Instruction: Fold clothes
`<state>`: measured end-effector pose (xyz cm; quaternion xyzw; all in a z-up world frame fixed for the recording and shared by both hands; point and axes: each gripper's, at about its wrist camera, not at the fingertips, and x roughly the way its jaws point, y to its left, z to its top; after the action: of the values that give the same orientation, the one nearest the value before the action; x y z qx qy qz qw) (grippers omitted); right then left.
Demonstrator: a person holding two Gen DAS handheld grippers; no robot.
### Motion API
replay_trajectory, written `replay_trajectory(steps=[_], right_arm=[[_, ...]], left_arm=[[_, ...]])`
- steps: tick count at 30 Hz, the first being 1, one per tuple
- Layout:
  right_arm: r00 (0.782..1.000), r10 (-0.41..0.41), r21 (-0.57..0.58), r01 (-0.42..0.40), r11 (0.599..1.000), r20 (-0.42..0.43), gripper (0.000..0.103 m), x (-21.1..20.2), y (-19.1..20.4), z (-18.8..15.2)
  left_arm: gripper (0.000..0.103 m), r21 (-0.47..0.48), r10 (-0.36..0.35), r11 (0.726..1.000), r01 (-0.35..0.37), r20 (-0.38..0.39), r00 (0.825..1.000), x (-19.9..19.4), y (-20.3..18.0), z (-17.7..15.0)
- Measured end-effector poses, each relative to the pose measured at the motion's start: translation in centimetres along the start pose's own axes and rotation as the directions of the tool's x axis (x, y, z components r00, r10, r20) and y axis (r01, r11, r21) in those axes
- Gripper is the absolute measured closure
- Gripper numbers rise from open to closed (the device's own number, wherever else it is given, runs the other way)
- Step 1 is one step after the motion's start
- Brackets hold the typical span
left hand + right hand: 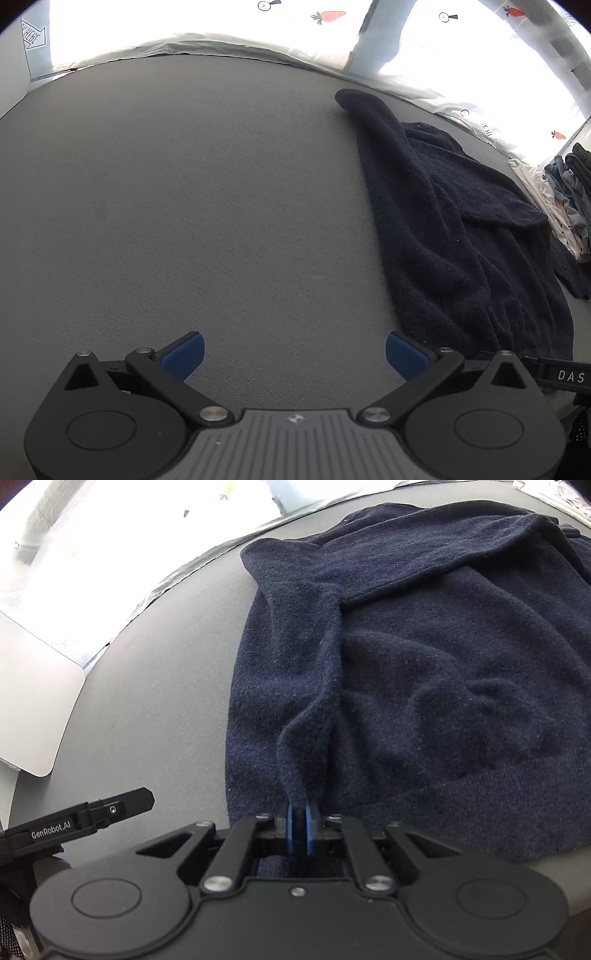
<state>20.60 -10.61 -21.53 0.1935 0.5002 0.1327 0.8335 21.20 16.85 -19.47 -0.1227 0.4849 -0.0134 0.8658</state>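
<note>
Navy sweater [424,657] lies rumpled on the grey table [184,203], right gripper [299,827] clamped on a fold at its near hem, left gripper [294,354] spread wide, empty, over bare table beside it.

One dark navy knitted sweater [424,657] lay on one grey fabric-covered table [184,203]. Two black handheld grippers with blue finger pads were in view: the left gripper [294,354] and the right gripper [299,830]. One pile of mixed clothes [565,195] (white, grey and dark pieces, too bunched to count singly) sat at the table's far right edge. Three orange carrot prints [330,15] showed on the white backdrop.
</note>
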Motion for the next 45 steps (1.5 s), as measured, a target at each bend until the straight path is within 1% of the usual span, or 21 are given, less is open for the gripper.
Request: replay_trajectory(steps=[3, 5, 7, 9, 10, 11, 12, 15, 17, 18, 20, 23, 25, 28, 31, 32, 36, 38, 40, 42, 45], right_arm=[[0.996, 0.003, -0.027, 0.0, 1.0, 0.09, 0.097, -2.4, 0.1, 0.6], [0.993, -0.012, -0.042, 0.018, 0.999, 0.118, 0.097, -3.4, 0.0, 1.1], [0.994, -0.039, -0.03, 0.042, 0.999, 0.099, 0.097, -3.1, -1.1, 1.5], [0.996, -0.075, -0.016, 0.076, 0.997, 0.043, 0.097, -1.7, -2.5, 1.3], [0.996, -0.085, -0.011, 0.085, 0.996, -0.001, 0.096, -1.0, -3.3, 1.0], [0.996, -0.08, -0.004, 0.08, 0.997, -0.029, 0.095, -0.5, -3.9, 0.9], [0.997, -0.066, 0.001, 0.066, 0.998, -0.037, 0.095, -0.5, -4.2, 0.9], [0.998, -0.052, -0.042, 0.05, 0.998, -0.044, 0.082, -1.3, -4.2, 2.1], [0.999, -0.042, -0.073, 0.04, 0.997, -0.027, 0.069, -2.1, -4.4, 3.0], [0.999, -0.031, -0.073, 0.029, 0.997, -0.016, 0.067, -2.6, -4.8, 3.7], [1.0, -0.011, -0.058, 0.011, 0.998, 0.01, 0.064, -3.5, -5.7, 5.0], [0.997, -0.041, -0.031, 0.043, 0.999, 0.071, 0.055, -5.0, -7.7, 7.3], [0.993, -0.047, 0.024, 0.044, 0.999, 0.106, 0.054, -5.5, -9.8, 9.1], [0.987, -0.078, 0.086, 0.066, 0.994, 0.143, 0.053, -5.9, -12.7, 11.5], [0.979, -0.115, 0.152, 0.09, 0.984, 0.167, 0.048, -5.7, -15.6, 14.2], [0.977, -0.121, 0.173, 0.09, 0.981, 0.176, 0.048, -5.6, -16.7, 15.1], [0.957, -0.179, 0.232, 0.124, 0.965, 0.23, 0.047, -5.2, -20.5, 19.4], [0.943, -0.212, 0.261, 0.143, 0.955, 0.257, 0.044, -4.9, -22.4, 21.5], [0.927, -0.259, 0.272, 0.185, 0.944, 0.27, 0.042, -4.0, -24.2, 23.9], [0.914, -0.31, 0.264, 0.241, 0.934, 0.262, 0.04, -2.8, -25.5, 25.9], [0.911, -0.348, 0.28, 0.282, 0.918, 0.223, 0.04, -0.3, -27.5, 28.6]], left_arm=[[0.0, 0.002, 0.003, 1.0, -0.003, 0.001, 1.0, 0.1, -0.4, -0.1], [0.0, -0.004, 0.006, 1.0, -0.006, 0.003, 1.0, 0.2, -0.7, 0.1], [0.0, -0.011, 0.009, 1.0, -0.009, 0.002, 1.0, 0.4, -1.1, 0.2], [0.0, -0.018, 0.01, 1.0, -0.01, 0.002, 1.0, 0.6, -1.6, 0.3], [0.0, -0.019, 0.012, 1.0, -0.012, 0.002, 1.0, 0.7, -1.9, 0.3], [0.0, -0.019, 0.016, 1.0, -0.016, 0.003, 1.0, 0.8, -2.2, 0.5], [0.0, -0.019, 0.022, 1.0, -0.021, 0.004, 1.0, 0.9, -2.5, 0.6], [0.0, -0.031, 0.041, 0.999, -0.04, 0.011, 0.999, 1.2, -3.7, 0.9], [0.0, -0.056, 0.05, 0.997, -0.049, 0.014, 0.999, 1.5, -4.4, 1.3], [0.0, -0.07, 0.053, 0.996, -0.051, 0.016, 0.998, 1.7, -4.7, 1.6], [0.0, -0.097, 0.059, 0.994, -0.057, 0.021, 0.998, 2.0, -5.6, 2.2], [0.0, -0.119, 0.072, 0.991, -0.067, 0.04, 0.997, 2.4, -7.0, 3.1], [0.0, -0.13, 0.082, 0.989, -0.075, 0.051, 0.995, 2.9, -7.7, 3.9], [0.0, -0.149, 0.099, 0.985, -0.089, 0.065, 0.993, 3.8, -8.7, 5.2], [0.0, -0.169, 0.119, 0.98, -0.106, 0.067, 0.991, 4.8, -9.3, 6.4], [0.0, -0.171, 0.126, 0.979, -0.113, 0.067, 0.99, 5.1, -9.4, 6.9], [0.0, -0.17, 0.163, 0.974, -0.15, 0.066, 0.984, 6.6, -9.6, 8.7], [0.0, -0.17, 0.181, 0.971, -0.168, 0.064, 0.981, 7.5, -9.7, 9.8], [0.0, -0.168, 0.199, 0.968, -0.186, 0.06, 0.978, 8.8, -9.7, 11.4], [0.0, -0.162, 0.216, 0.965, -0.205, 0.057, 0.975, 10.0, -9.6, 13.1], [0.0, -0.165, 0.237, 0.96, -0.228, 0.038, 0.971, 11.9, -9.1, 15.3]])
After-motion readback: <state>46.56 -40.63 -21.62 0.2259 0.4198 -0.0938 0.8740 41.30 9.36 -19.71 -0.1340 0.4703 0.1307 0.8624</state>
